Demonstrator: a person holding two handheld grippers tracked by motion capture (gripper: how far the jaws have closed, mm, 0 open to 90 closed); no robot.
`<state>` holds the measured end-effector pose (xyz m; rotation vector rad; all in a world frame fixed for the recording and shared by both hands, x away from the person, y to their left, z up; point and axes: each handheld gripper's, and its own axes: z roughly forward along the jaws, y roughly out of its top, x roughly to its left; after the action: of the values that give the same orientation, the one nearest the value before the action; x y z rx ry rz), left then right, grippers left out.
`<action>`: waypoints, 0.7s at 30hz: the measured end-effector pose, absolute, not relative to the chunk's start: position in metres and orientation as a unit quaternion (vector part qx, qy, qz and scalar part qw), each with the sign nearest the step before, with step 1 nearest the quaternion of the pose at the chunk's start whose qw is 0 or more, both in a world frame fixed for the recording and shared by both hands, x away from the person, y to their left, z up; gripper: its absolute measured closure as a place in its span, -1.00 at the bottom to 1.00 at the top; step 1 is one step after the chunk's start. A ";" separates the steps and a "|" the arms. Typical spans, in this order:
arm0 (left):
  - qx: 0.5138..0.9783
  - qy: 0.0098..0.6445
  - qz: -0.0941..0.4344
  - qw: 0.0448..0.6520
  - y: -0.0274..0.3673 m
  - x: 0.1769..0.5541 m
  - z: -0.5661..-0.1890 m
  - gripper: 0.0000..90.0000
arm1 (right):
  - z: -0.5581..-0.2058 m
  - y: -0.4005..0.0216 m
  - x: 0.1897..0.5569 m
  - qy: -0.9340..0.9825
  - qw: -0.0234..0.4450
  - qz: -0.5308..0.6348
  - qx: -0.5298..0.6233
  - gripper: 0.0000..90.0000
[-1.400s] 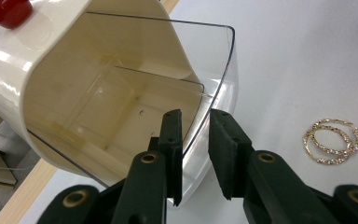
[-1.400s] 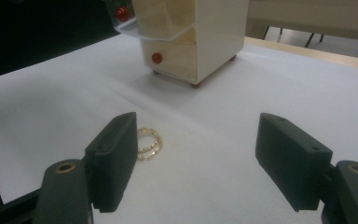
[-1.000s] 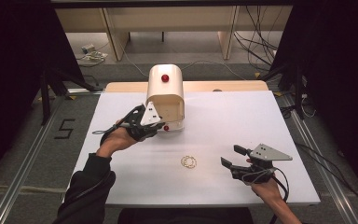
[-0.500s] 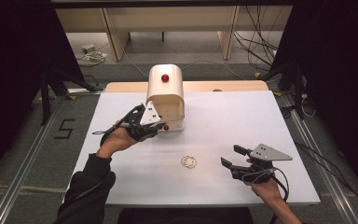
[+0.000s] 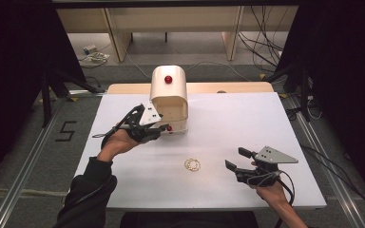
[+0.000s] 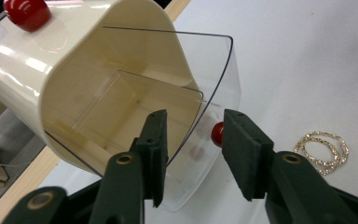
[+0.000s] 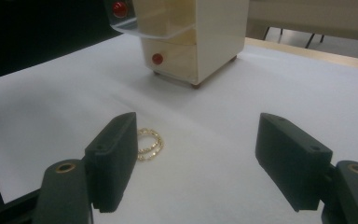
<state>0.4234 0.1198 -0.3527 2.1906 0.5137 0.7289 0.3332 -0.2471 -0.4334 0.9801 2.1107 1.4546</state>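
Observation:
A cream drawer box (image 5: 169, 92) with a red ball on top (image 5: 168, 79) stands at the table's back middle. Its clear upper drawer (image 6: 135, 107) is pulled out. My left gripper (image 5: 164, 128) straddles that drawer's front wall, with the red knob (image 6: 217, 134) just inside the right pad. Its jaws have just been opening and the pads press on nothing, so the left gripper (image 6: 193, 140) is open. Gold bracelets (image 5: 192, 165) lie in a small heap on the table. My right gripper (image 5: 234, 158) rests to their right, open, with the bracelets (image 7: 148, 143) near its left jaw.
The white table (image 5: 247, 123) has bare room on the right and along the front. A closed lower drawer with its own red knob (image 7: 157, 59) sits under the pulled-out one. Wooden furniture and cables lie beyond the far edge.
Both hands have kept their places. The left jaws look slightly wider apart at the drawer front. The bracelets and the box have not moved.

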 end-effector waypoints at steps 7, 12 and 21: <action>0.845 0.228 0.279 0.395 0.122 0.420 -0.348 -0.09 | -0.433 -0.247 0.333 0.754 0.198 0.520 0.350 -0.33; 0.844 0.238 0.265 0.401 0.120 0.415 -0.350 -0.21 | -0.434 -0.247 0.333 0.753 0.198 0.520 0.350 -0.33; 0.833 0.258 0.263 0.414 0.115 0.406 -0.355 -0.29 | -0.433 -0.247 0.333 0.754 0.198 0.520 0.349 -0.33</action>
<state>0.4064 0.1147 -0.3553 2.0926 0.6473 0.6603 0.3331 -0.2465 -0.4334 0.9757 2.1094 1.4557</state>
